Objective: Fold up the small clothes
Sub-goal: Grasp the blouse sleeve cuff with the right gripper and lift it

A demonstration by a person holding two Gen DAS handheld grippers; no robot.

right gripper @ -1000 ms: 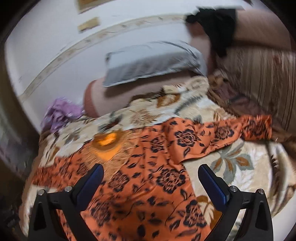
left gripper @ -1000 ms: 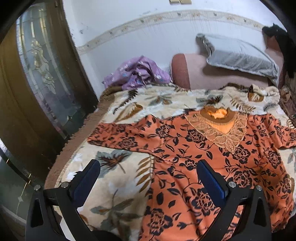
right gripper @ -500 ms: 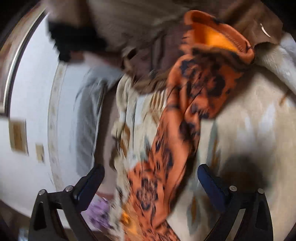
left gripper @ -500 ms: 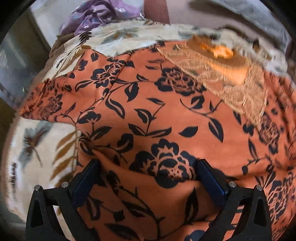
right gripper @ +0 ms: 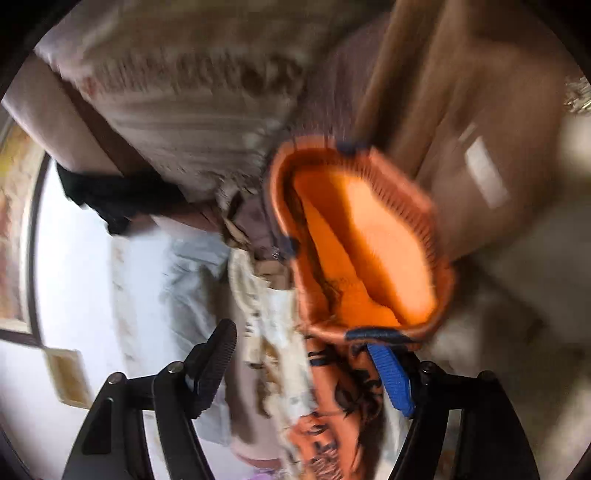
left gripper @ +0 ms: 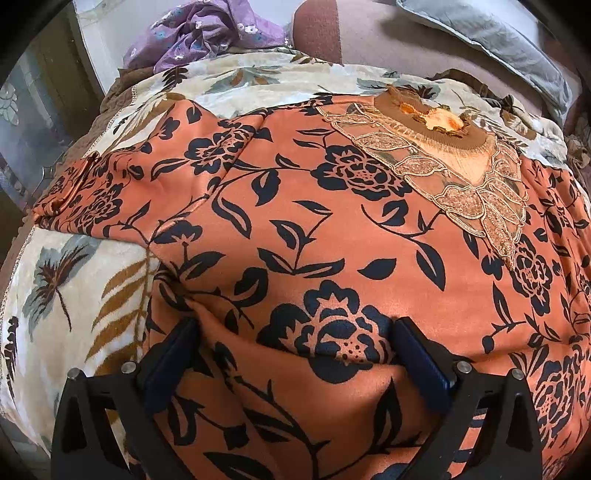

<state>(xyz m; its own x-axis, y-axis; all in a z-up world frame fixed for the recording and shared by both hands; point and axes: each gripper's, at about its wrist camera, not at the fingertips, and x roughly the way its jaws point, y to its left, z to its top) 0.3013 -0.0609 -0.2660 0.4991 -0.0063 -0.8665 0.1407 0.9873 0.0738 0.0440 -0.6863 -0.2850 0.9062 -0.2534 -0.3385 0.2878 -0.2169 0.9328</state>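
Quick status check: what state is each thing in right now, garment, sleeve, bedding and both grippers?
Orange floral top: spread flat, unfolded.
Sleeve cuff: gaping open, at the right gripper's tips.
Blanket: spread under the top.
Purple cloth: crumpled.
Pillow: lying flat.
Left gripper: open, fabric bunched between.
Right gripper: closing, sleeve between, not yet pinched.

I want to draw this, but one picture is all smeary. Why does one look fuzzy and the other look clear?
Left wrist view: sharp, the orange flowered top and its lace collar crisp, though the fisheye bulges the edges. Right wrist view: motion blur smears the sleeve cuff and the wall; only the right gripper, jaws closing, looks fairly sharp.
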